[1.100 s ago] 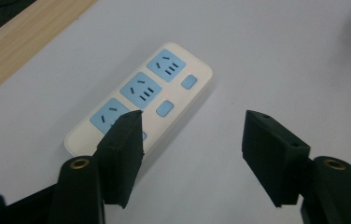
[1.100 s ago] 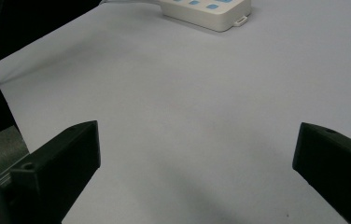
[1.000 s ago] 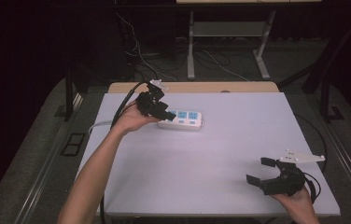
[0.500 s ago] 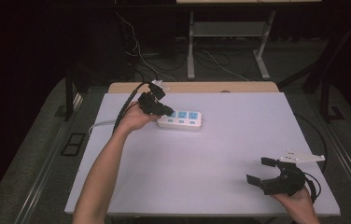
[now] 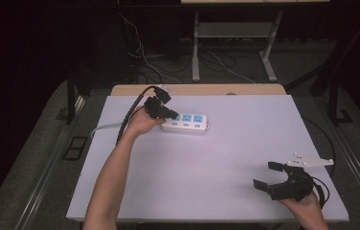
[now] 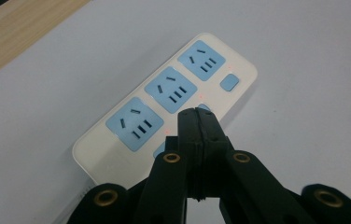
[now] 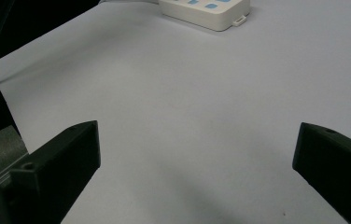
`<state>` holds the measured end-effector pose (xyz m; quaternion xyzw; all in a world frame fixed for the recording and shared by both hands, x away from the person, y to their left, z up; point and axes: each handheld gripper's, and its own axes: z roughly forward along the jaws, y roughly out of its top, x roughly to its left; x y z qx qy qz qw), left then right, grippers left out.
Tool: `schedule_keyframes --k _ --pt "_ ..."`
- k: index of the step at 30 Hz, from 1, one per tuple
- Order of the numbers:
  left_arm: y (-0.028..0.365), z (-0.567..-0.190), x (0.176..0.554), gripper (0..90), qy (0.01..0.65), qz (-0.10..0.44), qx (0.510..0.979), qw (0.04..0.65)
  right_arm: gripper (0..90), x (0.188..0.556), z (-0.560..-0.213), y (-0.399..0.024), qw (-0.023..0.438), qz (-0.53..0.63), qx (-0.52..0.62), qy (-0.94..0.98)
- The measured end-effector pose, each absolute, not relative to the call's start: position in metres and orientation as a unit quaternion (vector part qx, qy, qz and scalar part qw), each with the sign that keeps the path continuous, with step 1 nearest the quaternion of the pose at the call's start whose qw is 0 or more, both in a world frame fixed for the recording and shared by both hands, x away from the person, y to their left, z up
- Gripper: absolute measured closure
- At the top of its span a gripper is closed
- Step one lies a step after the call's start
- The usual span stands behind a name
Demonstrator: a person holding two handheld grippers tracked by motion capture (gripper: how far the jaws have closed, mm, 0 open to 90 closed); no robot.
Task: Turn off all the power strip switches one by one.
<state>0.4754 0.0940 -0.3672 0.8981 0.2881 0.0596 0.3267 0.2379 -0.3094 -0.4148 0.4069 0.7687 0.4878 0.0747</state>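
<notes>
Power strip point(image 5: 185, 123) lies flat on the white bench point(image 5: 226, 158), toward the far left part of it, long side roughly parallel to the far edge. White body, three blue socket faces in a row, small blue buttons beside them. Its grey cord point(image 5: 105, 127) runs off leftward over the bench edge.

Left gripper point(image 5: 172, 115) sits right at the strip's left end, hand behind it, black cable trailing back over the far edge. Jaws have just been closing and now stand pressed together, nothing between them. In the left gripper view the joined tips point(image 6: 197, 126) sit over the near edge of the strip point(image 6: 164, 102), on top of one of the small blue buttons between the middle and nearest socket. Whether the tips actually touch the button or hover just above it, can't tell.

Right gripper point(image 5: 267, 175) is well apart from all that, at the near right corner of the bench, held low in the hand, grey three-cornered plate on top. Jaws wide, nothing in them. Right gripper view shows bare bench point(image 7: 187, 116) between the two black jaws, strip point(image 7: 206, 10) far off at the top edge.
</notes>
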Motion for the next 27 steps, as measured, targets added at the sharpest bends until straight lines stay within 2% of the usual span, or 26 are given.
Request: schedule_keyframes --k 27 --pt "0.095 -0.402 0.488 89.4 0.314 0.067 0.897 0.304 0.6 0.238 -0.415 -0.312 0.075 0.488 0.406 0.769"
